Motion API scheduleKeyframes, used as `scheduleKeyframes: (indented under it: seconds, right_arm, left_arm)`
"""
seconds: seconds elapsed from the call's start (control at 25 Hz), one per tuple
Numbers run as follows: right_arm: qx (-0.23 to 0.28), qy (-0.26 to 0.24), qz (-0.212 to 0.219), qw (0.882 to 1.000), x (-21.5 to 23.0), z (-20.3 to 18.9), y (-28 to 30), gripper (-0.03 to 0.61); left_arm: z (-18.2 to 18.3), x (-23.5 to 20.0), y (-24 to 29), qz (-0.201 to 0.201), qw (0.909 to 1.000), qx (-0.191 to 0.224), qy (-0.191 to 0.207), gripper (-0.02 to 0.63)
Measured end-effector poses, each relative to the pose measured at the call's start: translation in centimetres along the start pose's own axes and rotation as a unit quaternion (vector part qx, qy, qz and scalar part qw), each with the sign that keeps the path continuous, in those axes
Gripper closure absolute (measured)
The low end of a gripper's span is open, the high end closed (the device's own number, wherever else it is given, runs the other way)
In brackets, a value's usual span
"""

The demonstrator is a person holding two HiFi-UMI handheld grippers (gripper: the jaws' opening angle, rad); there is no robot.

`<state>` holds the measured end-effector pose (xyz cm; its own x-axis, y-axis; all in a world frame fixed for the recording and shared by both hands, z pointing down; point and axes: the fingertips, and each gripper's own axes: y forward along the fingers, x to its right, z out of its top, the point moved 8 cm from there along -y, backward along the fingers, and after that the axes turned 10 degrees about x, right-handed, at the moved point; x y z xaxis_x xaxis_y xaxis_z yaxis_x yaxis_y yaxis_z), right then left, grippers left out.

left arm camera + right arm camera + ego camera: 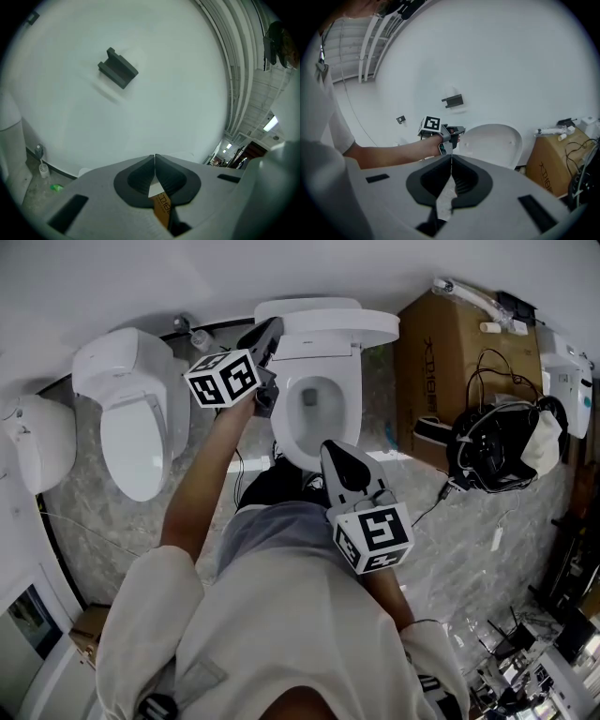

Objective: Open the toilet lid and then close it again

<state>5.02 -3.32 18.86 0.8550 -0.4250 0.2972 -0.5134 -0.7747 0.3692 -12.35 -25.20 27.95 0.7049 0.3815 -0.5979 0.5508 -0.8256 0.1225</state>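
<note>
Toilet lid (330, 324): raised upright. Left claw (270, 331): closed, nothing gripped, held just beside the lid's left edge. Right claw (331, 447): closed, nothing gripped, held apart from the lid.

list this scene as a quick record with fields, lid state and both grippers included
toilet lid: raised, standing upright
bowl: exposed
left gripper: shut, empty, at the lid's left edge; contact unclear
right gripper: shut, empty, low in front of the bowl
other toilet: to the left, lid down
cardboard box: to the right
</note>
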Motion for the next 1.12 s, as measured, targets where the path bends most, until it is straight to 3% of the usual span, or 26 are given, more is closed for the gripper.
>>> scheduleKeyframes:
  seconds: [0.76,1.12]
  right_arm:
    - [-0.001,-0.001,-0.025,1.000,-0.9,0.3,1.8,0.568]
    - [0.001,0.001,-0.034,0.999,-0.5,0.6,2.0,0.568]
  left_arm:
    - [3.2,-1.7,4.5,-0.012,0.9995,-0.001,0.030,0.601]
    - [4.2,-2.1,6.0,-0.012,0.9979,-0.011,0.062,0.602]
